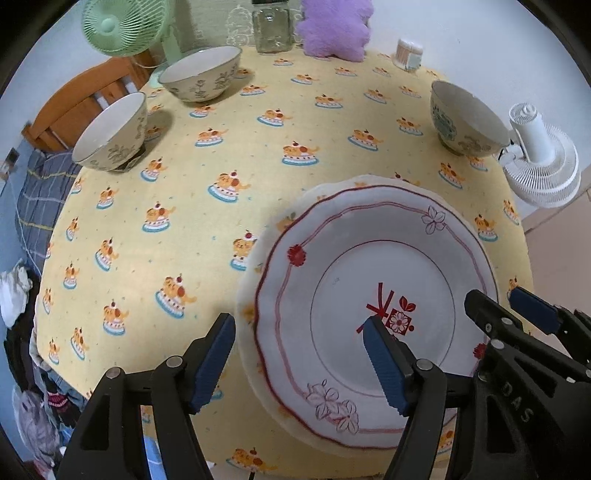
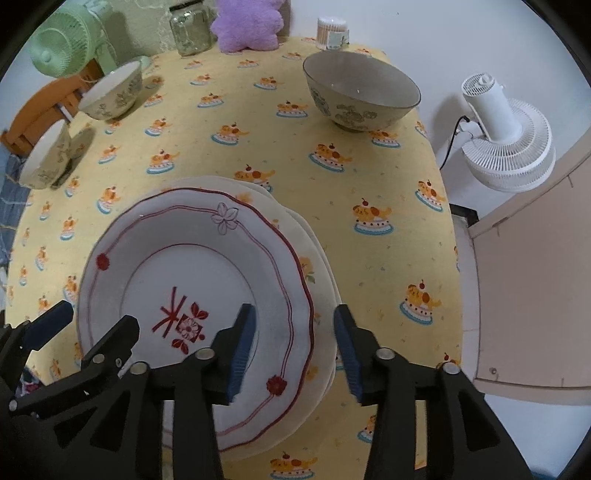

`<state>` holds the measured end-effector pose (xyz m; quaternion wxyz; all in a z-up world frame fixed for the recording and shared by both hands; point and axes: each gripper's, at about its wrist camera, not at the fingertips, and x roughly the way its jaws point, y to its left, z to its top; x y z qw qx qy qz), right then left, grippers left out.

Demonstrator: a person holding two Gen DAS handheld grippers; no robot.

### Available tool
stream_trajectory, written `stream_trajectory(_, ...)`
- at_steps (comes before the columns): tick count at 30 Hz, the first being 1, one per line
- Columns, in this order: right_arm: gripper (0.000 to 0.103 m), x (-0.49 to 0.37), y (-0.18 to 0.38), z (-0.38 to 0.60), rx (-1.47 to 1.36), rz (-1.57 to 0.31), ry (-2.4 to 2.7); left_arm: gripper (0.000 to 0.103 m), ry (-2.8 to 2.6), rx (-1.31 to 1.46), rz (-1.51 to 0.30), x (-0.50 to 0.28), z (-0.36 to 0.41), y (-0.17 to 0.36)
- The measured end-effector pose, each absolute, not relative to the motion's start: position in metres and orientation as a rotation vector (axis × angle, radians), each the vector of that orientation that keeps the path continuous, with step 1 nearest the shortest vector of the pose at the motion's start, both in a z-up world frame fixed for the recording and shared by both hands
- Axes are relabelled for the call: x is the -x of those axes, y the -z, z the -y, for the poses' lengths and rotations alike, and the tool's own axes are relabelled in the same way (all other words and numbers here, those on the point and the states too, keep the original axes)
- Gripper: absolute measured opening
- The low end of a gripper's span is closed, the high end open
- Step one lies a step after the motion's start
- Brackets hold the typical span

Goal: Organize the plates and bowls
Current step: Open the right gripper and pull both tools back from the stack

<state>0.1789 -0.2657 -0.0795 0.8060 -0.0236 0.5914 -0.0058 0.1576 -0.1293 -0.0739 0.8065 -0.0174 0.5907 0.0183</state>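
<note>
A white plate (image 1: pixel 369 266) with a red scalloped border and a red flower mark lies on top of a stack of cream plates (image 2: pixel 317 266) on the yellow cake-print tablecloth (image 1: pixel 184 221). My left gripper (image 1: pixel 299 363) stands open astride the stack's left rim, one pad over the cloth and one over the plate's middle. My right gripper (image 2: pixel 295 352) is open astride the right rim, and nothing is pinched. Each gripper also shows in the other's view: right gripper (image 1: pixel 493 295), left gripper (image 2: pixel 99 315). Three patterned bowls stand upright: two at the far left (image 1: pixel 201 74) (image 1: pixel 110 136), one at the far right (image 2: pixel 360 90).
Along the table's back edge are a green fan (image 1: pixel 114 26), a glass jar (image 1: pixel 271 29), a purple plush (image 1: pixel 332 29) and a cotton swab box (image 1: pixel 408 53). A white fan (image 2: pixel 506 147) stands off the right edge. A wooden chair (image 1: pixel 74 99) is behind the left bowls.
</note>
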Motion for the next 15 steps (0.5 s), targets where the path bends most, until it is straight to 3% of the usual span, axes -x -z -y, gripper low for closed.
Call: stream_trajectory(15, 0.071, -0.165, 0.037, 0.228, 0.001, -1.174, 0.035, 0.079, 0.013, 0.011, -1.156, -0.154, 0.076, 0.032)
